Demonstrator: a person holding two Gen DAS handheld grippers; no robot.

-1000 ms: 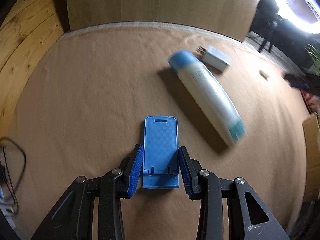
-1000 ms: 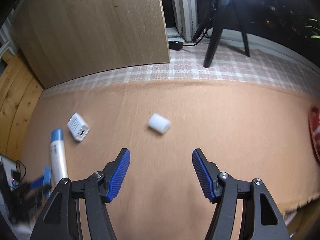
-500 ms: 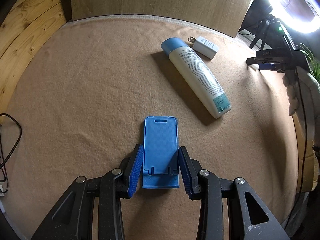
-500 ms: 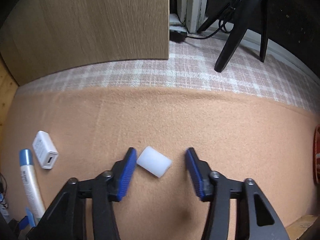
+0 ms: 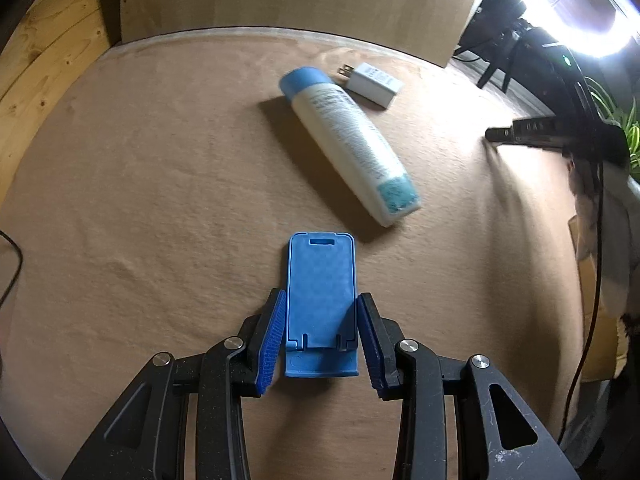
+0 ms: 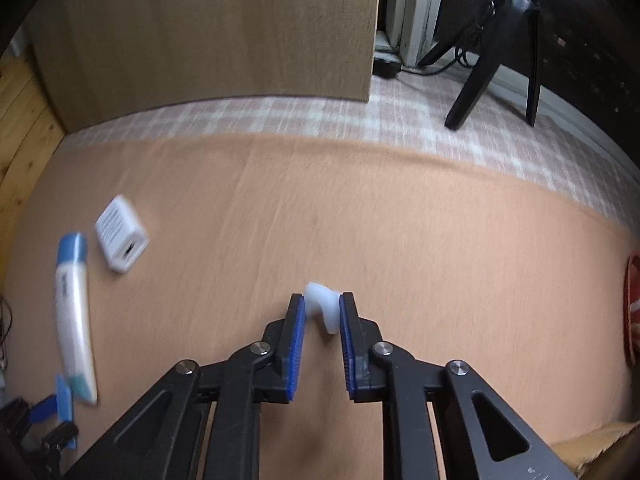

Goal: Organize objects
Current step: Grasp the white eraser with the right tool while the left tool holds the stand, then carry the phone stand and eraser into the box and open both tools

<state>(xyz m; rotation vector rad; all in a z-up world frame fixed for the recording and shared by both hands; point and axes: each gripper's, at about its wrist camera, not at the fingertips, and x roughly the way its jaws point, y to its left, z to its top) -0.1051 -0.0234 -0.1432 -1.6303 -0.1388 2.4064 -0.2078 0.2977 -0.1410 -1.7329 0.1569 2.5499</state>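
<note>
Right wrist view: the right gripper [image 6: 322, 316] is closing its fingers, blue pads pressing a small white soft piece [image 6: 321, 309] that bends between them, over the middle of the tan-covered worktop [image 6: 440, 260]. Toward the worktop's left edge lie a white charger [image 6: 121, 239] and a blue-capped tube [image 6: 74, 312]. The left gripper [image 5: 321, 334] clamps a blue phone stand [image 5: 321, 300] by its sides, the tube lying just beyond it.
</note>
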